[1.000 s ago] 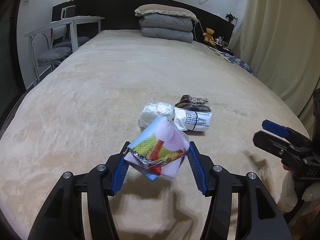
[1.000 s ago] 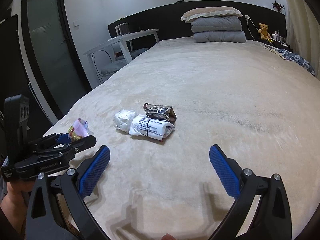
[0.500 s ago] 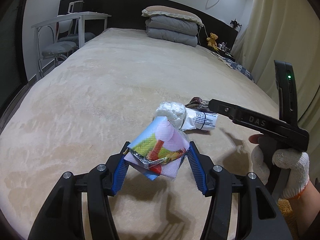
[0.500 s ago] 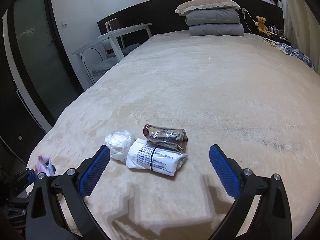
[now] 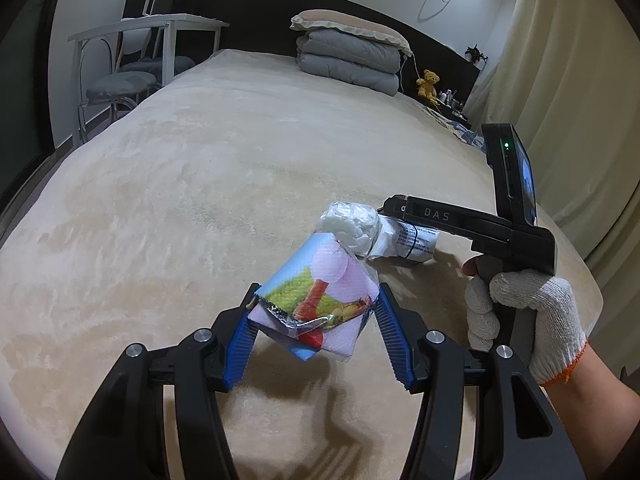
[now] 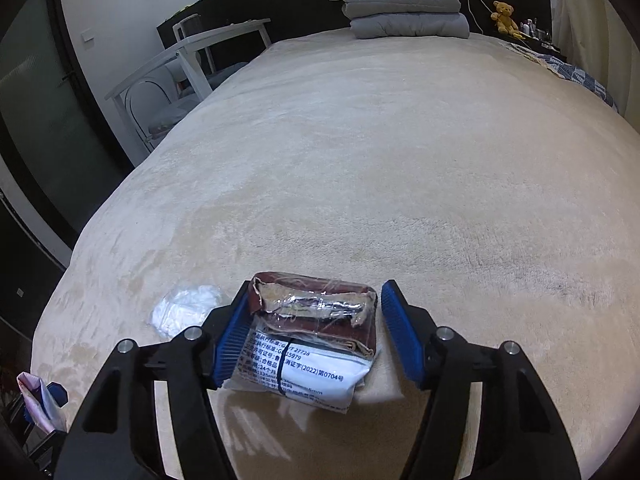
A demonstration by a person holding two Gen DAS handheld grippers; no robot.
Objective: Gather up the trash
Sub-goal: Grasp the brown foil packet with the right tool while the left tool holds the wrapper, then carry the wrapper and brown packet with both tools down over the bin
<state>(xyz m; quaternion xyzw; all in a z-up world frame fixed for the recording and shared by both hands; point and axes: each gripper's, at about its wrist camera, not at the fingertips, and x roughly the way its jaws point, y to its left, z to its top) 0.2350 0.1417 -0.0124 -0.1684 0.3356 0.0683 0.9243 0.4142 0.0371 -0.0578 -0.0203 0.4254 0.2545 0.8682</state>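
Collecting is partway done. The left gripper [image 5: 316,332] pinches a glossy, crinkled snack wrapper [image 5: 316,304] clear of the bed [image 6: 400,180]. The right gripper [image 6: 312,332] straddles two stacked packets near the bed's near edge, a brown, clear-film packet [image 6: 316,312] on a white printed pouch [image 6: 304,372]; its jaws are closing, the right pad not yet touching. A soft white wad [image 6: 184,308] lies just beside. Next call: finish squeezing squarely, since slick film may slip on plush fabric.

The white printed packet [image 6: 298,376] hides partly under the brown wrapper [image 6: 316,312]; its small print is mostly unreadable. Left of that packet, the colourful wrapper [image 6: 38,400] is cut by the frame edge. Items beside the teddy bear [image 6: 503,12] are too small to identify.
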